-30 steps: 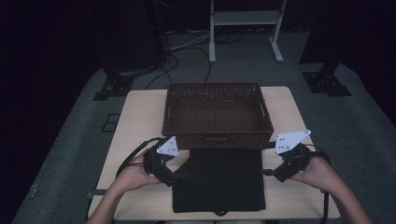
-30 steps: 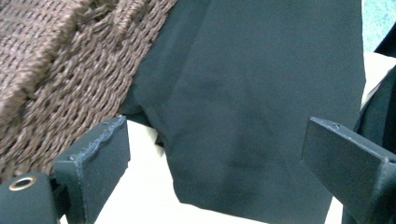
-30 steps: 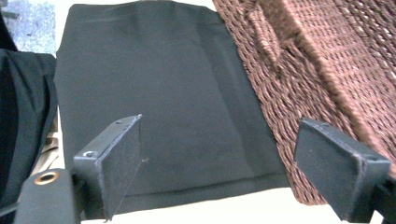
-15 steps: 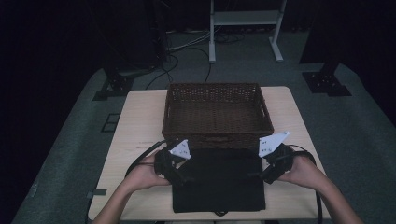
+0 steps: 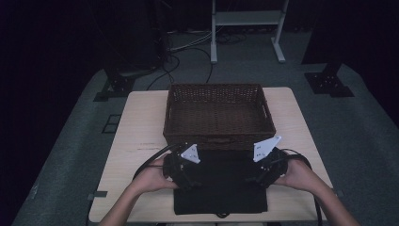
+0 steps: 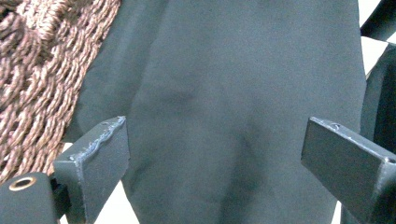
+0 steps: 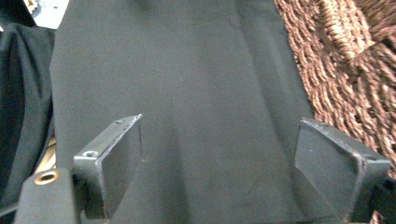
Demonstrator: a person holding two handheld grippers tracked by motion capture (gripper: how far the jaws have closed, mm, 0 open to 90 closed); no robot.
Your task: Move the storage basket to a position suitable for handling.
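The black folded cloth point(image 5: 221, 181) lies flat on the counter point(image 5: 141, 136), its far edge just beside the wicker basket point(image 5: 217, 113). Closing too high, the grippers could pinch only the top layer and let the fold sag open, or catch the weave. The left gripper point(image 6: 212, 154) and right gripper point(image 7: 217, 154) stand spread over its far corners, pinching nothing.

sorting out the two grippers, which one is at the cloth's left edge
The left gripper, at the black cloth's left edge; the right gripper is at the opposite edge.
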